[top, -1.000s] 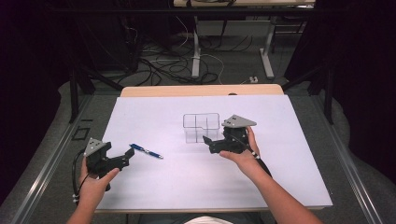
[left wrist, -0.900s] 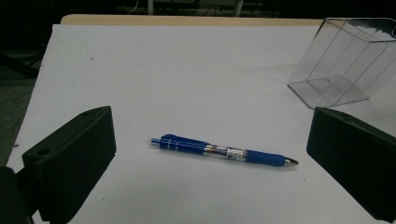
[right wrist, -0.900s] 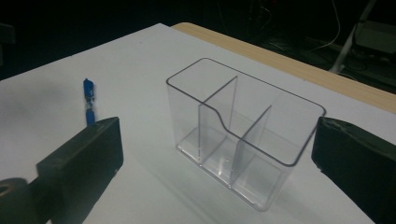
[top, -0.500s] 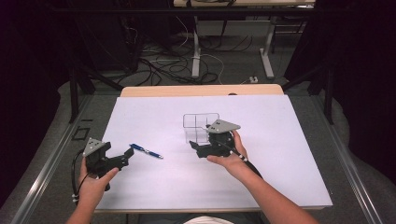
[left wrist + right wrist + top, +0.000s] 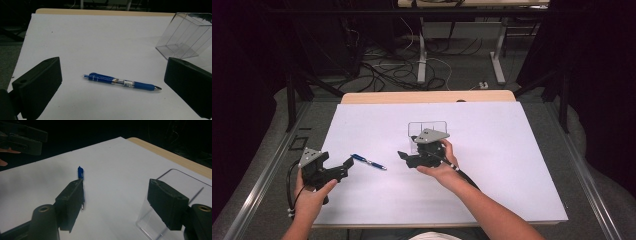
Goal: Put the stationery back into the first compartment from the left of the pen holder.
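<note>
A blue pen (image 5: 368,161) lies on the white sheet (image 5: 492,150) between the two grippers. My left gripper (image 5: 346,167) rests at the sheet's left edge, pointing at the pen, jaws wide open and empty. In the left gripper view the pen (image 5: 122,82) lies just beyond the gripper (image 5: 113,70). My right gripper (image 5: 407,150) hovers in front of a clear plastic box (image 5: 427,131), pointing left at the pen tip. Its jaws have just been closing, with nothing between them. In the right gripper view one jaw of the gripper (image 5: 117,195) hides part of the pen (image 5: 80,173); the box (image 5: 150,221) sits behind the other.
The wooden table edge (image 5: 427,96) runs along the far side of the sheet. Metal rails (image 5: 262,185) flank the table. Cables and desk legs (image 5: 422,55) crowd the dark floor beyond. The left gripper (image 5: 22,137) shows at the top left of the right gripper view.
The right gripper has moved left, from beside the clear box to in front of it, nearer the pen, and its jaws have narrowed. The left gripper has stayed put.
</note>
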Action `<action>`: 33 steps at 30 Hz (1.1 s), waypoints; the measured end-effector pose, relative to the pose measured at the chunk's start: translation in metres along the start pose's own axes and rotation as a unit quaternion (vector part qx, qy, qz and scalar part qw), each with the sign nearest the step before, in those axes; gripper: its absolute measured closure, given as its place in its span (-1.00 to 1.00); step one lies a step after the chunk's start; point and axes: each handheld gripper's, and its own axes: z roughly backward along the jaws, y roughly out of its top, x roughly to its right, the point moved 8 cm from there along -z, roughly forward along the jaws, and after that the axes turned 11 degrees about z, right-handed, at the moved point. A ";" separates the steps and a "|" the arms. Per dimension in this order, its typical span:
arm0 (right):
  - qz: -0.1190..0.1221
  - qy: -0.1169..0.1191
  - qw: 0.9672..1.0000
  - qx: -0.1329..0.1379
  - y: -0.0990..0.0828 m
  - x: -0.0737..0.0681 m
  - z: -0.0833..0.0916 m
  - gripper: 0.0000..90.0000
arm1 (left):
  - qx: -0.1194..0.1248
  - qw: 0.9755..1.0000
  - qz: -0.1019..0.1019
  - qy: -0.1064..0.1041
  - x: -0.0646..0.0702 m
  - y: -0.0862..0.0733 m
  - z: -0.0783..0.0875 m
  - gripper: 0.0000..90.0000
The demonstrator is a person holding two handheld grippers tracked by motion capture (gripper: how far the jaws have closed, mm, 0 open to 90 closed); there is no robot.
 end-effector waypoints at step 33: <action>0.005 0.098 0.993 -0.065 -0.024 -0.035 -0.091 0.12 | 0.000 1.000 0.002 0.002 -0.002 0.001 0.002 -0.97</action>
